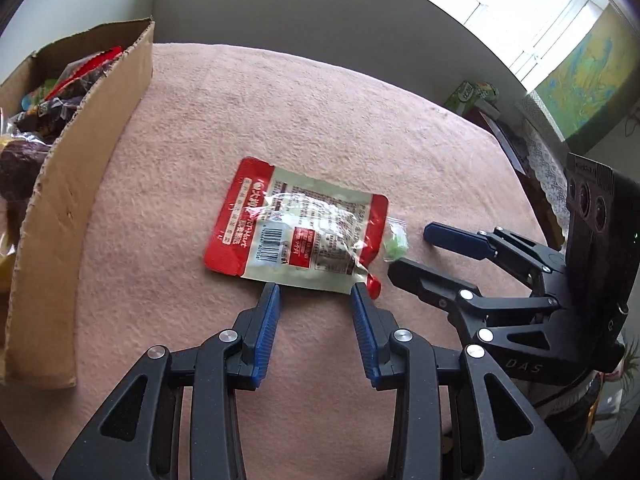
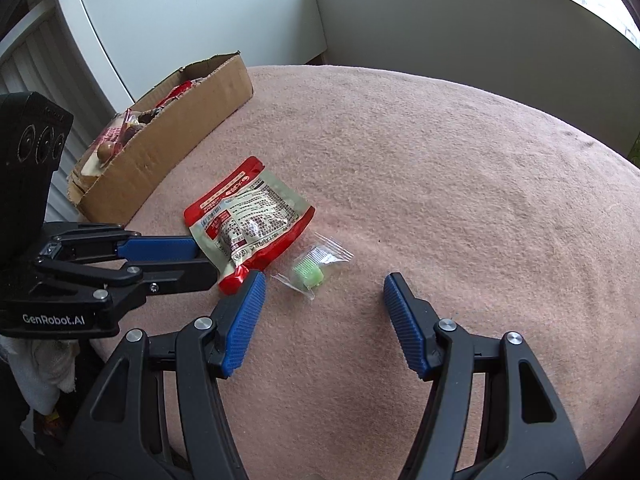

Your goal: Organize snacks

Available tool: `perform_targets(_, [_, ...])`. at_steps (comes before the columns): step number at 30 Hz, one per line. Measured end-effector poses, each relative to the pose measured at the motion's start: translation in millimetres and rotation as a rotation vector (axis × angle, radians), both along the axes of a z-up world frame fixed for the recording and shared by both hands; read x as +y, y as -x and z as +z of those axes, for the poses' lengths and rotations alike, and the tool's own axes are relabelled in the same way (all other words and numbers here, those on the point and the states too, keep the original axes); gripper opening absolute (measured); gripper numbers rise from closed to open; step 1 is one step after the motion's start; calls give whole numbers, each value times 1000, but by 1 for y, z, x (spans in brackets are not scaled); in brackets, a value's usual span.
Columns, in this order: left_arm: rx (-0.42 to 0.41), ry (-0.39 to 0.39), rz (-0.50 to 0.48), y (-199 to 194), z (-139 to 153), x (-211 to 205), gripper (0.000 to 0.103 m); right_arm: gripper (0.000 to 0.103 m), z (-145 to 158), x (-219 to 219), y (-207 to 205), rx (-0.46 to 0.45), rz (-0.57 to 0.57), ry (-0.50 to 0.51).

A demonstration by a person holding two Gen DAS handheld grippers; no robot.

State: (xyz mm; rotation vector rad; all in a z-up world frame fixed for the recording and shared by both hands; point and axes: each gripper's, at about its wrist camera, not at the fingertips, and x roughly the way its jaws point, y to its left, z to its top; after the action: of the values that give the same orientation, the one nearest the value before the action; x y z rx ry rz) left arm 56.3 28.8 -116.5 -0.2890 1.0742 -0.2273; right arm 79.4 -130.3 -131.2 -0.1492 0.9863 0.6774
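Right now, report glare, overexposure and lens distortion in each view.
Left wrist view: window blown out white, glare streaks on the red snack pouch, table edge bowed by fisheye. Right wrist view: even light, milder sheen on the pouch, same curved distortion, dark corners.

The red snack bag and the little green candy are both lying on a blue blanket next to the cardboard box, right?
Not quite: the blanket is pink, not blue. Only the pads on the grippers' fingers are blue. The right wrist view shows the red snack bag and the little green candy lying on it, with the cardboard box nearby.
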Motion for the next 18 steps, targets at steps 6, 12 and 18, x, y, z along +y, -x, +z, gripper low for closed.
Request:
perform_targets(6, [-22,-32,51,-14,3,6,35,65,0,0,-5,-1,-10,6])
perform_targets(12, [-32,-82,48,-39,0,-1,40,62,-2,10,-6,-44,-18,70])
perform_targets(18, [-34,-78,66,-43,2,-3,43,54,-3,0,-17,-88,-63,149])
